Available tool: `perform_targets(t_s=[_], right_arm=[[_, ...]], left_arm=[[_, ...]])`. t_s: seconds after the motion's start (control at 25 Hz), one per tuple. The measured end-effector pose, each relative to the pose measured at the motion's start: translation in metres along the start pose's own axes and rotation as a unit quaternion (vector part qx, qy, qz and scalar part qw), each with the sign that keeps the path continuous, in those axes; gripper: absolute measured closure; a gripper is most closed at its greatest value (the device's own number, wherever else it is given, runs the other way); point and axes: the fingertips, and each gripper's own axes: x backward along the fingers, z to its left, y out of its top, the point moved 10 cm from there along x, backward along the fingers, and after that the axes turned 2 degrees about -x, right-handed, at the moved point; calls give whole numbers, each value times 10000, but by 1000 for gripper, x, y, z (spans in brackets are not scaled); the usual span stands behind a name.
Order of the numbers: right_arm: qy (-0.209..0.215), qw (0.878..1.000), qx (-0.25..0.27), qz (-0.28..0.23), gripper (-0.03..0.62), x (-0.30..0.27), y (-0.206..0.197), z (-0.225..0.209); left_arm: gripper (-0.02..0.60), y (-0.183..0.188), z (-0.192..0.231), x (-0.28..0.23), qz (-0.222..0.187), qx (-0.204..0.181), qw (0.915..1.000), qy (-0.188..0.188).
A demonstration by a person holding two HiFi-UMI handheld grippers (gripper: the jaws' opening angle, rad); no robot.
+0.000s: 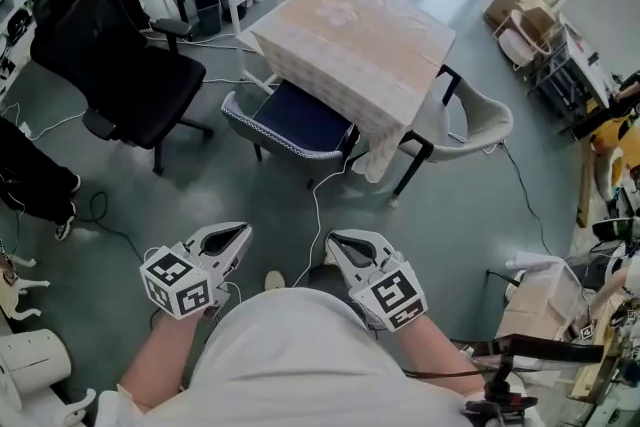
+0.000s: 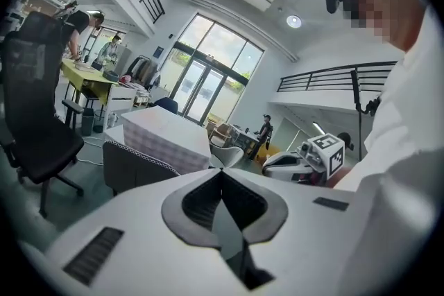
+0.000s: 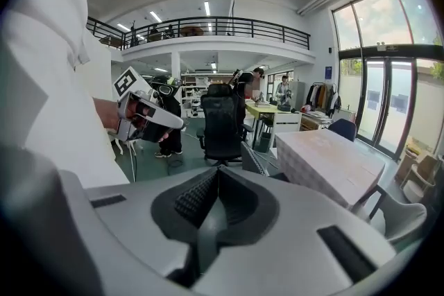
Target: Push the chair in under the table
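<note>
Grey-green floor [image 1: 250, 205] w/ clothed table [image 1: 400, 75], blue chair [image 1: 295, 120], blk office chair [image 1: 120, 65], white cable [image 1: 315, 215]

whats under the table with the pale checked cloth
The dark blue seat of a grey-backed chair reaches partly under the cloth-covered table, and black legs show below its right corner. The cloth hides the seat's far part.

chair [image 1: 295, 120]: navy seat, grey back | table [image 1: 360, 45]: pale beige checked cloth | office chair [image 1: 120, 65]: black | floor [image 1: 220, 185]: grey-green

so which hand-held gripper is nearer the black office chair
Left. In the head view the left hand-held gripper is below and right of the black office chair; the right hand-held gripper is further right, beyond the left one.
</note>
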Motion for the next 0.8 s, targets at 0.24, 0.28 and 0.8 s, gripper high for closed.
perform_targets(t_s=[0.24,0.28,0.8], right_arm=[[-18,9999,138,18,580,2,4,26],[-29,9999,139,20,580,3,4,30],[-115,9999,112,51,580,7,3,49]], left_arm=[[569,-15,-3,18,114,11,9999,-38],[569,-17,-4,20,127,-3,9999,-33],[569,-26,-7,24,259,-16,9997,52]])
